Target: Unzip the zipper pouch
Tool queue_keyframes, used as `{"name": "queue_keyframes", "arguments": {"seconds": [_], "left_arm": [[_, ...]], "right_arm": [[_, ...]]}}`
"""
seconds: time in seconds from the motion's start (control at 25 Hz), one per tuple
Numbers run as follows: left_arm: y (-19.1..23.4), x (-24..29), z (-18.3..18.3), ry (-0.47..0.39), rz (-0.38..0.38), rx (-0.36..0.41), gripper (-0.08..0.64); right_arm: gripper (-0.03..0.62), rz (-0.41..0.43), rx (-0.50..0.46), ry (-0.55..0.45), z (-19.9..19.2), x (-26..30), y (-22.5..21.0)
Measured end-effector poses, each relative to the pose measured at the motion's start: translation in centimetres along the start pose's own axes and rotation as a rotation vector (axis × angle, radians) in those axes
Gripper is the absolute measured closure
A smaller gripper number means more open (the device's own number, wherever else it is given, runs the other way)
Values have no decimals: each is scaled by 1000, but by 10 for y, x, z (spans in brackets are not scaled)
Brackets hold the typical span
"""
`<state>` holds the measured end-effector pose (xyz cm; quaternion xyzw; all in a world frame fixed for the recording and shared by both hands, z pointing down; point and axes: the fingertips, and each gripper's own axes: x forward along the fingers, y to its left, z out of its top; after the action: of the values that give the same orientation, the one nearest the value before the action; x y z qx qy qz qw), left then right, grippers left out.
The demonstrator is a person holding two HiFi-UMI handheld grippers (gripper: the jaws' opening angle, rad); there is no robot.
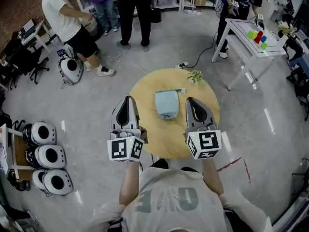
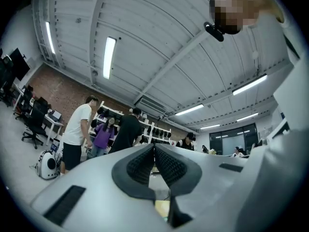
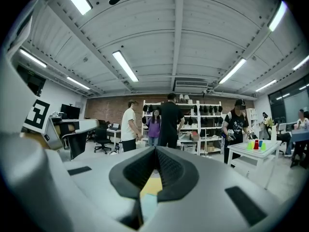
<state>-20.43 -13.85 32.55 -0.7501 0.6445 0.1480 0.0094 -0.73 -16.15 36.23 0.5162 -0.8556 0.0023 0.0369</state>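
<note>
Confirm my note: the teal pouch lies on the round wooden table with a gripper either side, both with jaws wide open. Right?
Not quite: the left gripper and right gripper are both shut and empty, as each gripper view shows. The teal pouch does lie on the round wooden table with one either side.

- A round desk [image 1: 145, 93] with a pale wooden top stands on the grey floor [image 1: 87, 105].
- A light blue-green zipper pouch [image 1: 167, 104] lies flat about the middle of the desk, a shade toward its far edge.
- A small green plant [image 1: 194, 76] sits at the desk's far right edge, apart from the pouch.
</note>
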Motion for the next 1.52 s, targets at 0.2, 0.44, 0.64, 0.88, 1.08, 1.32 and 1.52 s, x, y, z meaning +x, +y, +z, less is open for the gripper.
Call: {"name": "queue_keyframes", "arguments": {"seconds": [0.2, 0.44, 0.64, 0.88, 1.08, 1.32, 1.52], "left_arm": [[17, 35, -20, 45, -21, 2, 531], [22, 44, -40, 89, -2, -49, 532], [24, 49, -45, 106, 13, -61, 532], [23, 60, -50, 81, -6, -77, 531], [27, 84, -84, 168, -30, -169, 493], [40, 107, -151, 342, -33, -297, 343], [51, 118, -233, 524, -3, -492, 342]], "right_arm": [[563, 5, -23, 13, -1, 42, 2], [563, 16, -28, 36, -15, 62, 2], [563, 47, 0, 49, -19, 74, 4], [563, 86, 14, 68, -27, 81, 5], [563, 83, 3, 98, -37, 78, -3], [563, 32, 13, 135, -48, 74, -21], [563, -1, 7, 180, -60, 66, -32]]}}
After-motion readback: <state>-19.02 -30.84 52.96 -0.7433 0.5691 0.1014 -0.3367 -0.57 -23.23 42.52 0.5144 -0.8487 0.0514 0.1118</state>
